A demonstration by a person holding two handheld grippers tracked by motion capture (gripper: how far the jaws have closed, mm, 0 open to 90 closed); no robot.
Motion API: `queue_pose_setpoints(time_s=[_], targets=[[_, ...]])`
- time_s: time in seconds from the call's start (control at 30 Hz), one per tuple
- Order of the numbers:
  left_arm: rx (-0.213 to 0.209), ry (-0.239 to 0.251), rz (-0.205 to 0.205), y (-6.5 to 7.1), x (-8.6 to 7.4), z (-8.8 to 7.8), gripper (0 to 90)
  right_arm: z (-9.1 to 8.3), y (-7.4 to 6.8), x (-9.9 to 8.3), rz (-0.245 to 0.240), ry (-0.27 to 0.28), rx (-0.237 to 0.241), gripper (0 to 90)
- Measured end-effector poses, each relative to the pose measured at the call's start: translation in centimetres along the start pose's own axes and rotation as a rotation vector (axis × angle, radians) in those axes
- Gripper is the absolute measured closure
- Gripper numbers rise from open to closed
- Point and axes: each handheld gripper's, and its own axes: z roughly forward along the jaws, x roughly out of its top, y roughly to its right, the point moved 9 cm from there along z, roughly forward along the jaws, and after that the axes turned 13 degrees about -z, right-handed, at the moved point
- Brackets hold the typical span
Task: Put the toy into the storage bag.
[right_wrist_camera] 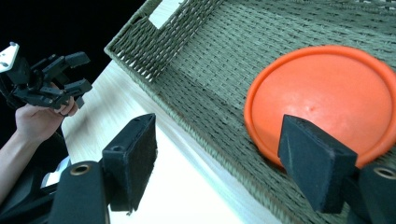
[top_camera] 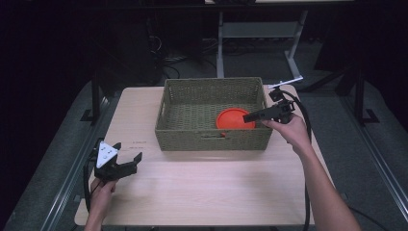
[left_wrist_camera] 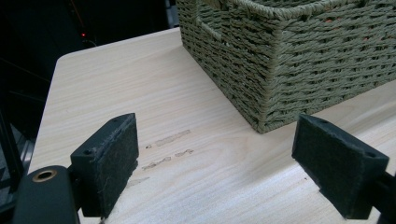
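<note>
A green woven basket (top_camera: 211, 132) stands at the middle of the wooden table (top_camera: 202, 192). An orange round plate (top_camera: 231, 119) lies flat inside it, toward the right. My right gripper (top_camera: 247, 117) hovers over the basket's right part, open. In the right gripper view the right gripper (right_wrist_camera: 219, 163) has one pad (right_wrist_camera: 320, 165) over the plate (right_wrist_camera: 327, 93) and the other pad (right_wrist_camera: 135, 158) over the table outside the basket's near wall (right_wrist_camera: 210, 116). My left gripper (top_camera: 128, 151) is held low at the table's left, open and empty. In the left gripper view the left gripper (left_wrist_camera: 219, 163) faces the basket's corner (left_wrist_camera: 266, 70).
Bare tabletop (left_wrist_camera: 140, 93) stretches in front of and left of the basket. Faint scuff marks (left_wrist_camera: 170, 140) mark the wood by the left gripper. Behind the table, on the dark floor, stand a white metal frame (top_camera: 255, 33) and cables. In the right gripper view, the left gripper (right_wrist_camera: 56, 77) appears far off.
</note>
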Motion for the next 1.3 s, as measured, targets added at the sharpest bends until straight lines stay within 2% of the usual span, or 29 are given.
queue_pose_setpoints(time_s=[0.57,0.7,1.3], targets=[[-0.007,-0.007,0.007,0.2,-0.1,0.0,14.1,-1.8,-1.1,-2.1,-0.033,0.016,-0.013,25.8],[-0.007,-0.006,0.01,0.2,-0.1,-0.1,14.1,-2.1,-1.4,-2.4,-0.044,0.038,-0.01,25.8],[-0.012,-0.009,0.008,0.3,-0.2,-0.1,14.1,-2.9,-2.2,-5.2,-0.046,0.047,0.001,25.1]])
